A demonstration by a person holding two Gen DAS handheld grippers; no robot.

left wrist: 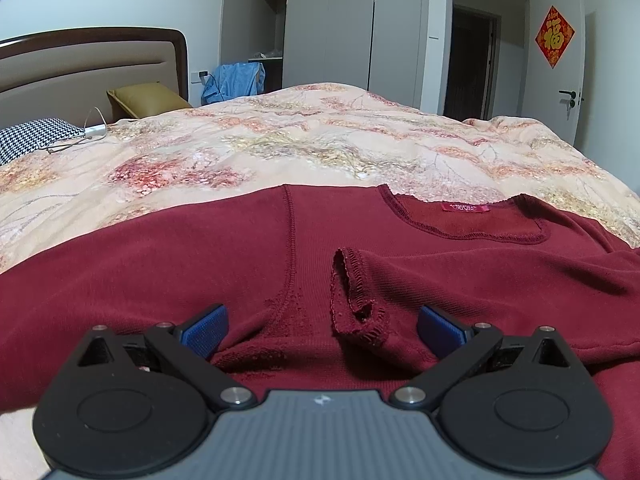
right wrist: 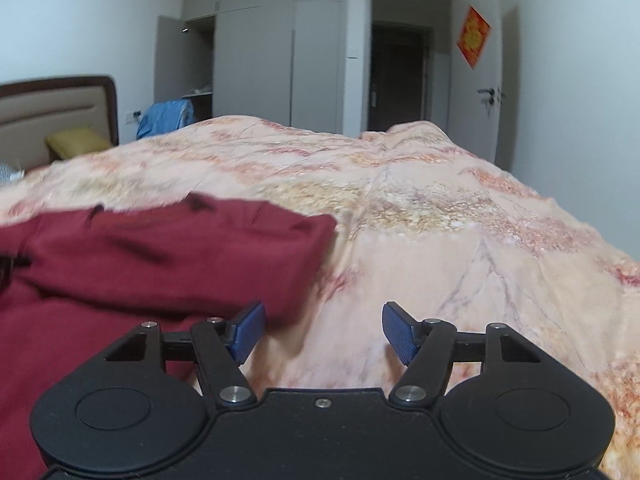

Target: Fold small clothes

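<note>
dark red knit fabric fills the lower half of the left wrist view: a maroon top [left wrist: 180,264] is spread on a bed covered by a peach floral quilt [left wrist: 320,148]. its neckline with a pink label [left wrist: 465,208] is seen right of centre, and a cuff [left wrist: 360,300] with a frayed stitched edge is laid over the body of the garment at the middle of the frame. the left gripper [left wrist: 322,330] is held low over the top, its jaws spread wide, with the cuff between the blue pads [left wrist: 206,330] but not pinched by them.

in the right wrist view, which is blurred, the same maroon top [right wrist: 160,248] is seen at the left of the frame, a folded corner reaching toward the centre. the right gripper [right wrist: 324,330] is shown at the garment's edge with its jaws spread and nothing clamped; only quilt [right wrist: 440,220] is seen between the pads.

a padded headboard [left wrist: 80,68], a mustard pillow [left wrist: 148,98], grey wardrobe doors [left wrist: 332,24] and a red door hanging [left wrist: 555,36] are visible along the top of the frame.
</note>
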